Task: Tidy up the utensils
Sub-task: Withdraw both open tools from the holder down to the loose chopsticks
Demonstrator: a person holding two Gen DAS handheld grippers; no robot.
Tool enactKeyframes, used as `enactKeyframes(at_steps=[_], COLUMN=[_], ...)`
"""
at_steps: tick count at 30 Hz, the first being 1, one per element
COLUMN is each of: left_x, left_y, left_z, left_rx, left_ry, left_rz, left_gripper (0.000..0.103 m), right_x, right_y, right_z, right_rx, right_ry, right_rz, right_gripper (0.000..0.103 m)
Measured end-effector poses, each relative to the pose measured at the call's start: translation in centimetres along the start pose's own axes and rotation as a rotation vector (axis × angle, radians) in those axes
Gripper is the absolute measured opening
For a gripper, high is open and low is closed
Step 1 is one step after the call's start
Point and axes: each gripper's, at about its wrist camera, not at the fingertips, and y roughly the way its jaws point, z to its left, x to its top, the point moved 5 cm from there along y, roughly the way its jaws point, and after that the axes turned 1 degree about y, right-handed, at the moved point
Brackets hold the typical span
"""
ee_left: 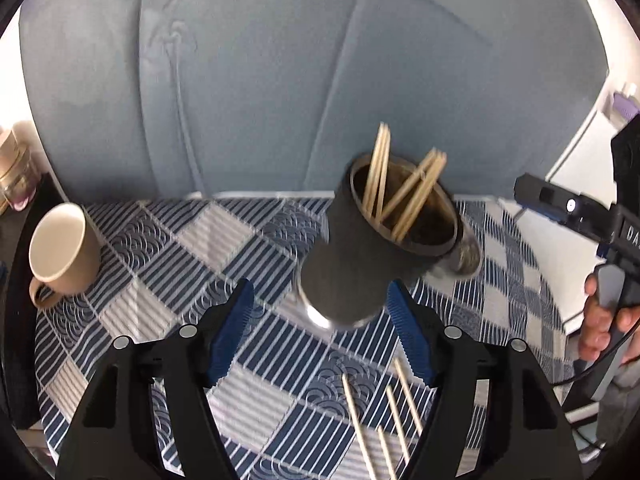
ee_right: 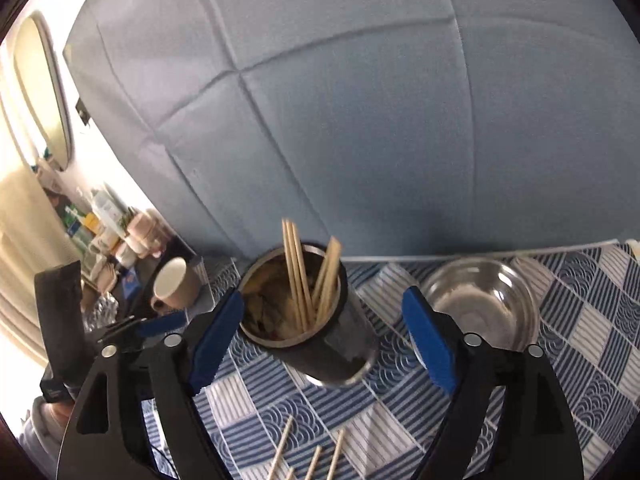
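Chopsticks [ee_right: 308,280] in cup [ee_right: 320,340] btwn mug [ee_right: 176,286], bowl [ee_right: 484,308]; both grippers [ee_left: 320,332] [ee_right: 324,340] wide, empty.

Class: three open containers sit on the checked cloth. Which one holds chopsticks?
The tall dark cylindrical cup: wooden chopsticks stand inside it. The beige ceramic mug and the shiny steel bowl hold none.

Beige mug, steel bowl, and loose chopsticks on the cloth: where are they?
beige mug [ee_left: 60,254], left wrist view, on its inner wall.
steel bowl [ee_right: 482,300], right wrist view, on its inside bottom.
loose chopsticks [ee_left: 356,412], left wrist view, on one stick's shaft.
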Motion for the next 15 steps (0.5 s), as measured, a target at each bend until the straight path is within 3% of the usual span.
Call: enactKeyframes(at_steps=[15], left_x=[-9.3], left_y=[2.1], left_z=[-1.2], left_rx=[0.066], left_ry=[0.040], left_rz=[0.204], left_gripper=[0.076], right_x=[-12.3], right_y=[2.1], right_z=[-2.5], right_rx=[-0.141], right_ry=[-0.045], right_rz=[0.288], right_gripper=[0.084])
